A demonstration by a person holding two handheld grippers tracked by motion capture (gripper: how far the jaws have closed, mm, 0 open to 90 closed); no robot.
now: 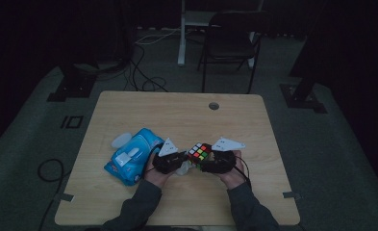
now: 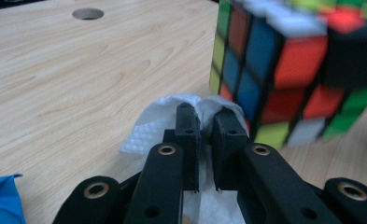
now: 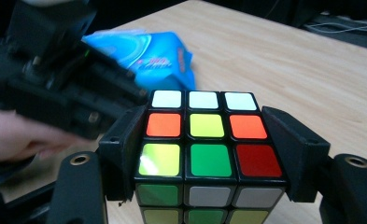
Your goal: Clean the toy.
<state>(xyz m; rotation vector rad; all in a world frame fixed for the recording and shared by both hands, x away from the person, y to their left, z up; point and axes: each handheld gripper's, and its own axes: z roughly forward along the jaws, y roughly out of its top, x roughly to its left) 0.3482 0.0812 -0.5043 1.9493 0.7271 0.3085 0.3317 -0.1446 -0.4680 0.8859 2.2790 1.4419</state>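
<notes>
The right gripper [image 3: 204, 140] has its fingers clamped on opposite sides of the puzzle cube [image 3: 202, 149]. The left gripper [image 2: 205, 126] has its fingers nearly closed, pinching a white tissue [image 2: 148, 128]. The cube sits just beyond the left fingers, above the bench [image 2: 78, 84].

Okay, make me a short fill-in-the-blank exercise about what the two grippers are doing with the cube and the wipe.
1. The right gripper is shut on the ____.
2. The left gripper pinches a white ____ between its jaws.
3. The wipe sits right beside the cube, above the ____ table.
4. The pack left of the hands is ____ in colour.

Missing words: cube; wipe; wooden; blue
</notes>
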